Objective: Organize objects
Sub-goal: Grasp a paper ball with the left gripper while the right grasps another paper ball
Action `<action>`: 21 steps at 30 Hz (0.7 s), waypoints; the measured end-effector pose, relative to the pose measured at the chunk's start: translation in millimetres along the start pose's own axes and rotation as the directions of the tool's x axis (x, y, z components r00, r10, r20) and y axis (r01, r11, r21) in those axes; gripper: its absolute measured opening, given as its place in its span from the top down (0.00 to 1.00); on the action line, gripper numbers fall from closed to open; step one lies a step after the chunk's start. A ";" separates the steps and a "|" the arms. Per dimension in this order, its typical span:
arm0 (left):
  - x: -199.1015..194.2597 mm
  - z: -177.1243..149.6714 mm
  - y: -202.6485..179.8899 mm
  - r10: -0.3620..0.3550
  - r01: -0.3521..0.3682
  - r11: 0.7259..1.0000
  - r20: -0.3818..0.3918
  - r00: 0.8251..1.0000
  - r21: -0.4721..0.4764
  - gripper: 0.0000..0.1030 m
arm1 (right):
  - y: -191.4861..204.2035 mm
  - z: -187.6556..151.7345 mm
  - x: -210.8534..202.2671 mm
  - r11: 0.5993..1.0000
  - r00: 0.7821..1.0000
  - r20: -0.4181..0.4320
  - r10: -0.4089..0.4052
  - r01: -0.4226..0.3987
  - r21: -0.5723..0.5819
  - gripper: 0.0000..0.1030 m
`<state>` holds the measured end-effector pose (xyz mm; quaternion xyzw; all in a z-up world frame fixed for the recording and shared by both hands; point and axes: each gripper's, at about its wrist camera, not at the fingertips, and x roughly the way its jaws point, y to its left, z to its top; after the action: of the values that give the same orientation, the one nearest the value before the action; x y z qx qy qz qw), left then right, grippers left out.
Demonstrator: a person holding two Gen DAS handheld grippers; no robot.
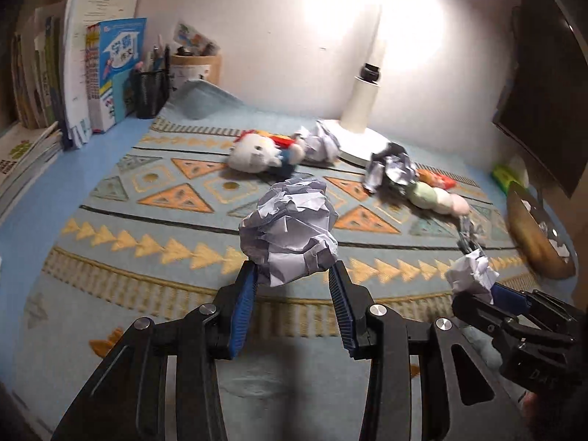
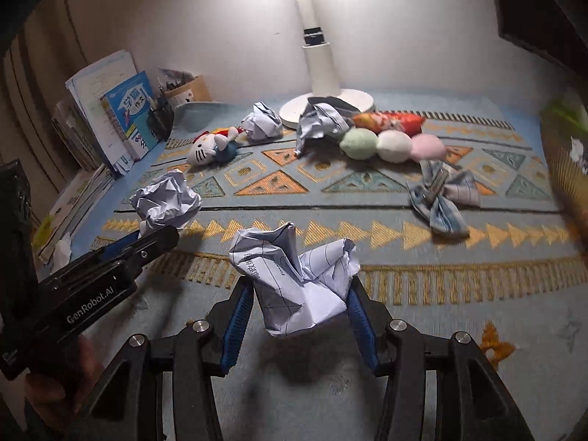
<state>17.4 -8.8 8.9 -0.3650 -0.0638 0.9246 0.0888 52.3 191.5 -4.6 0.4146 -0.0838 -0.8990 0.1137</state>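
Left gripper [image 1: 292, 275] pinched a paper ball [image 1: 290, 229], right gripper [image 2: 299, 294] clamped a lined wad [image 2: 297, 279]. Best bet was carrying both level to the basket [image 1: 533, 235], squeezing gently

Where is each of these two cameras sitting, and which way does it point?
Left wrist view: sits on the left hand-held gripper, looking forward across the patterned mat toward the lamp; its fingers grip a crumpled paper ball.
Right wrist view: sits on the right hand-held gripper, facing likewise; it grips lined crumpled paper.
Shared: each sees the other gripper, the lamp and the cat plush.
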 end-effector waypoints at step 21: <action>6.8 -12.5 -39.9 -0.003 0.002 0.987 0.004 1.000 0.160 0.64 | 4.6 -8.6 9.8 0.999 0.999 -0.008 0.033 -0.033 0.013 0.55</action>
<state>25.8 32.2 2.6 -0.3546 0.0098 0.9274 0.1188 53.3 183.9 -16.2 0.4177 -0.0959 -0.8947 0.1261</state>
